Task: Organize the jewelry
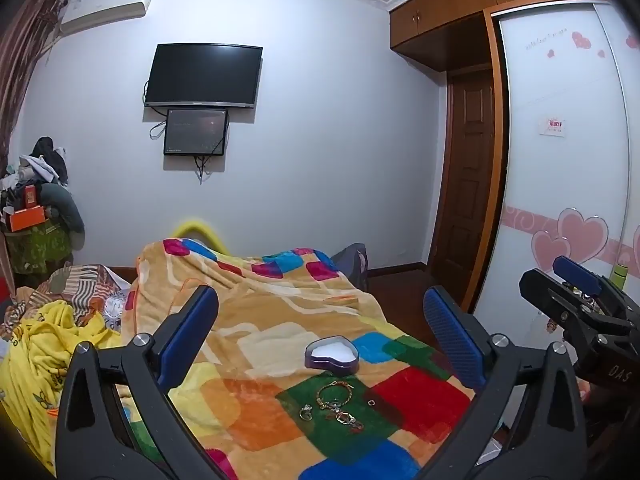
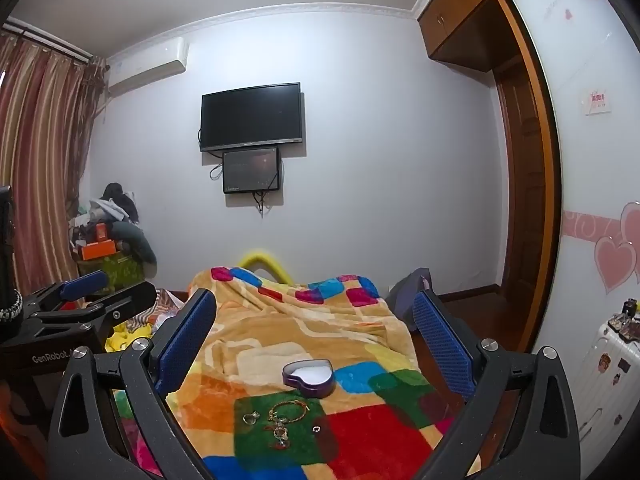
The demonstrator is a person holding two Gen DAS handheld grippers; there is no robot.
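Both my left gripper (image 1: pixel 320 340) and right gripper (image 2: pixel 316 344) gape empty. The thin gold chain bracelet (image 1: pixel 335 394) looks light, floppy and slippery; I'd pinch its clasp.

even, slightly dim indoor light with soft shadows; both fisheye views bend strongly and darken at the edges.

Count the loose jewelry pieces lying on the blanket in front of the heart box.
4, possibly more where pieces tangle. A silver piece at left, a gold bracelet just before the heart box, a cluster of charms nearest the camera, and a small ring at right.
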